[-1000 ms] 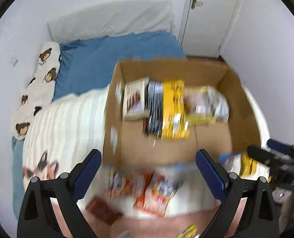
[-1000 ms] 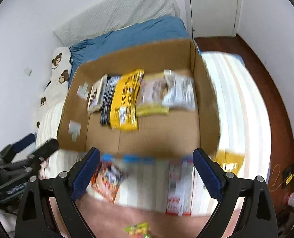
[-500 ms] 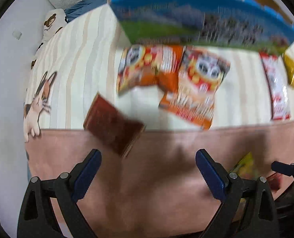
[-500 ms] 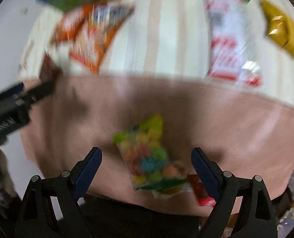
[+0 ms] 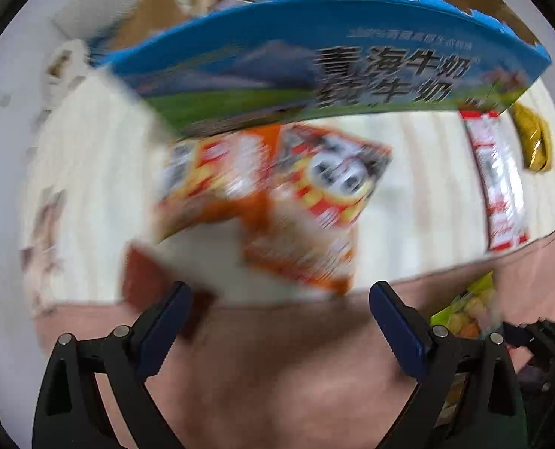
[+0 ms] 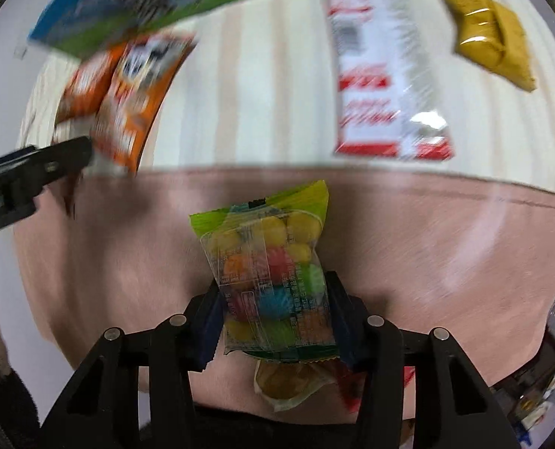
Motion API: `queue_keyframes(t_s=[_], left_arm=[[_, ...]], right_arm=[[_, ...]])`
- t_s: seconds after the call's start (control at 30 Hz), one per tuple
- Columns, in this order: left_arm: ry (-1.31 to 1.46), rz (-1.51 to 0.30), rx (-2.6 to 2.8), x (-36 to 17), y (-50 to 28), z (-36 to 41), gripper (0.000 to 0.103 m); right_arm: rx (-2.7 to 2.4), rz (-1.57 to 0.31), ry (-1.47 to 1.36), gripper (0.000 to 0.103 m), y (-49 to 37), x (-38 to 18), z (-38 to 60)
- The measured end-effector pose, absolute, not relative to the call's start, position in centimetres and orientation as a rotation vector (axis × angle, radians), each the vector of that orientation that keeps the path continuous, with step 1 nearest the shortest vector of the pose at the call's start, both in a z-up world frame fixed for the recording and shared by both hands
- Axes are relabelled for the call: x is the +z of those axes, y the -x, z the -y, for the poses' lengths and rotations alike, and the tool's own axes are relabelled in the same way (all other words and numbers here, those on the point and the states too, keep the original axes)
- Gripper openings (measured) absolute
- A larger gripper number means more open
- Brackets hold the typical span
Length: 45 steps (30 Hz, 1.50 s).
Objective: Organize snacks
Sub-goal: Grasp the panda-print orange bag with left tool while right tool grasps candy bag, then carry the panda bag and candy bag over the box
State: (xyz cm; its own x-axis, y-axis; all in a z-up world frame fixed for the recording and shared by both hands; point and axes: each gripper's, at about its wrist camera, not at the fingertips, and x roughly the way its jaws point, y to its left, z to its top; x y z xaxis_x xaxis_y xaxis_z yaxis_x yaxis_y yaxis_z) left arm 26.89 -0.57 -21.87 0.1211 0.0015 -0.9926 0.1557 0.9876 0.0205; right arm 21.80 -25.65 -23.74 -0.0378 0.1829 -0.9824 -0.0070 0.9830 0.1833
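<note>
My right gripper point(image 6: 273, 308) is shut on a clear green-topped bag of coloured candy balls point(image 6: 268, 265) lying on the pink blanket point(image 6: 427, 243). My left gripper point(image 5: 281, 310) is open and empty, low over the blanket edge, just below two orange snack bags point(image 5: 277, 202) and beside a brown packet point(image 5: 142, 280). The cardboard box point(image 5: 333, 75) with the blue-green printed side stands beyond them, with snacks inside. The candy bag also shows in the left wrist view point(image 5: 464, 307).
A red-and-white packet point(image 6: 382, 71) and a yellow bag point(image 6: 491, 33) lie on the striped cream cover point(image 6: 258, 93) to the right. Another small packet point(image 6: 288, 385) lies under the candy bag. The left gripper's tip point(image 6: 34, 168) shows at the left in the right wrist view.
Both grippers have dropped from above the box to the near blanket. My right gripper has closed on the candy bag. My left gripper has moved closer to the orange bags, still open.
</note>
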Motion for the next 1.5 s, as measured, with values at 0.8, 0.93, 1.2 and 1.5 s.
queue_keyframes(t_s=[0.8,0.93,1.2,1.5], left_arm=[[0.116,-1.565,-0.025,-27.6,-23.6,-0.5,0.063],[0.13,-1.596,-0.024,-29.0,-21.9,-1.0,0.064],[0.084,-1.607,-0.031,-30.5,-22.9,0.6,0.064],[0.054,-1.579,-0.027,-29.5,-21.2,4.1,0.059]], right_arm=[[0.067,-1.577,-0.32,0.053,-23.4,-24.0,30.9],[0.074,-1.598,-0.344,0.053,-23.4,-25.0,30.2],[0.071,-1.637,-0.384,0.062,-23.7,-26.9,30.1],[0.039,-1.615,-0.278,0.052,-22.6,-27.8,25.5]])
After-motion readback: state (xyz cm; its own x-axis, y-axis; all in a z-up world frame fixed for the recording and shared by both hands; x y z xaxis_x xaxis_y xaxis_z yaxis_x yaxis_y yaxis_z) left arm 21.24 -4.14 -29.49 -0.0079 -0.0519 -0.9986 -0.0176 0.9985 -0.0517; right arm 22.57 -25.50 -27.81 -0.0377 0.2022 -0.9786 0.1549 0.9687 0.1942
